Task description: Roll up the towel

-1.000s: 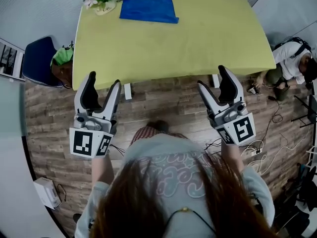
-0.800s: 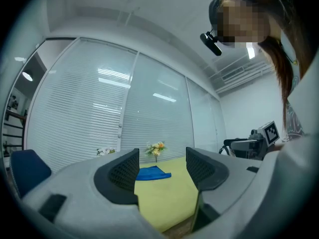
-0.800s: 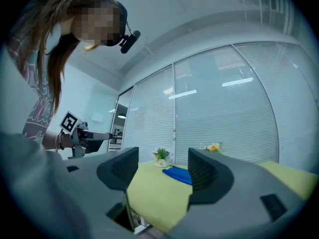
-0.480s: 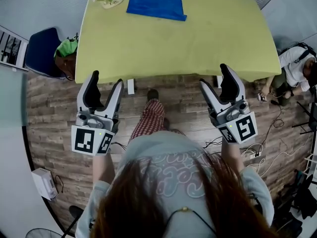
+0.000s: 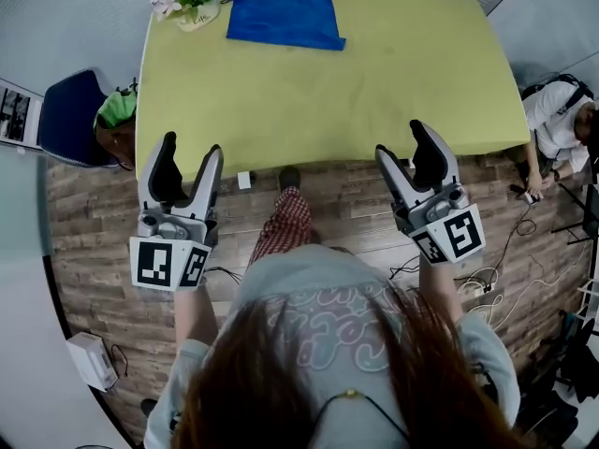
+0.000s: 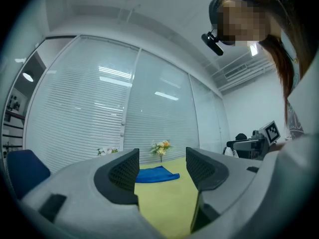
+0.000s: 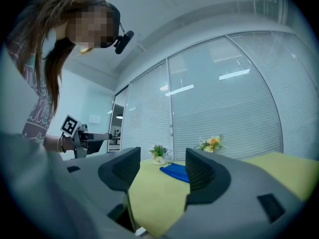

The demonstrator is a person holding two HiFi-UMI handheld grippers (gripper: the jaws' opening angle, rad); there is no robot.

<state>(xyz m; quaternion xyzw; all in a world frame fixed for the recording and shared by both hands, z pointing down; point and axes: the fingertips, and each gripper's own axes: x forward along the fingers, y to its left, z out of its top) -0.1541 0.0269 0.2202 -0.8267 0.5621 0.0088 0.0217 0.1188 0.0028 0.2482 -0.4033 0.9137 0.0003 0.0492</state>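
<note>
- The blue towel (image 5: 284, 20) lies flat, perhaps folded, at the yellow table's (image 5: 328, 101) far edge, toward 11 o'clock, its long axis running 9 to 3.
- Left gripper (image 5: 192, 148): jaws spread, empty.
- Right gripper (image 5: 401, 140): jaws spread but just closing slightly, nothing between them.

L gripper (image 5: 192, 146) & R gripper (image 5: 400, 138) held level, fingers (image 5: 208, 172) apart, empty; R fingers just closing slightly.

Nothing is legible; the lettering on the shirt (image 5: 329, 312) is too warped.

Flower pot (image 5: 192, 3) on table (image 5: 374, 92) (far-left corner); blue chair (image 5: 65, 115) beside, poss. green cap (image 5: 117, 106).
</note>
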